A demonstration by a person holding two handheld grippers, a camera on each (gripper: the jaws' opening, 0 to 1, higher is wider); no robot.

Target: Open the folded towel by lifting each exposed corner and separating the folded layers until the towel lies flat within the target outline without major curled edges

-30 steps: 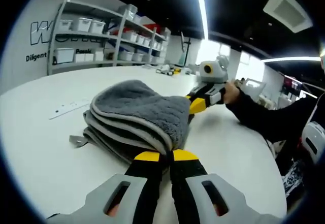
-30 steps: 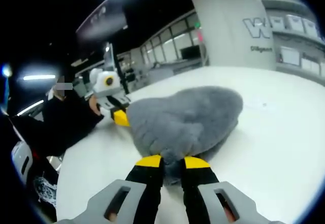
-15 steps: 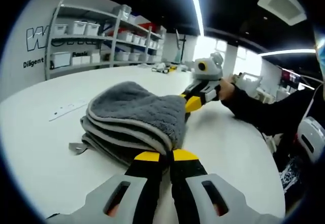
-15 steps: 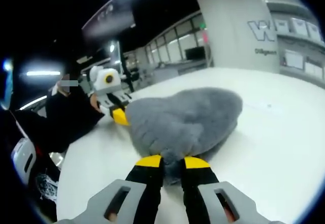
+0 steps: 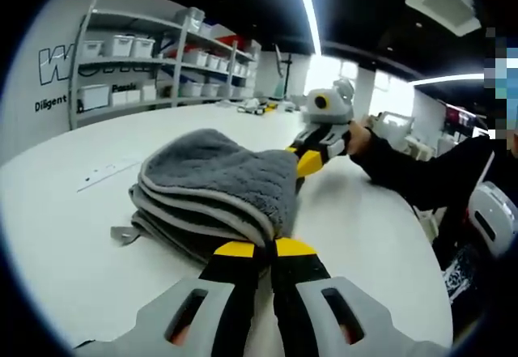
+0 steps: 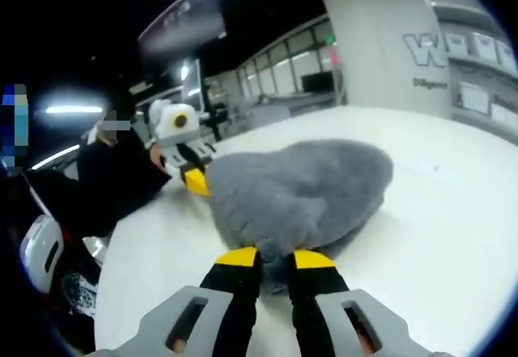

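1. Far left, shelves (image 5: 137, 65) carry white bins (image 5: 121, 46); what's inside them can't be made out.
2. Folded grey towel (image 5: 214, 187) sits on the white table (image 5: 48, 235).
3. Left gripper (image 5: 263, 248) pinches its near corner, jaws closed.
4. Right gripper (image 6: 273, 257) is clamped on the opposite corner.

A white table (image 5: 65, 235) carries a folded grey towel (image 5: 218, 179).
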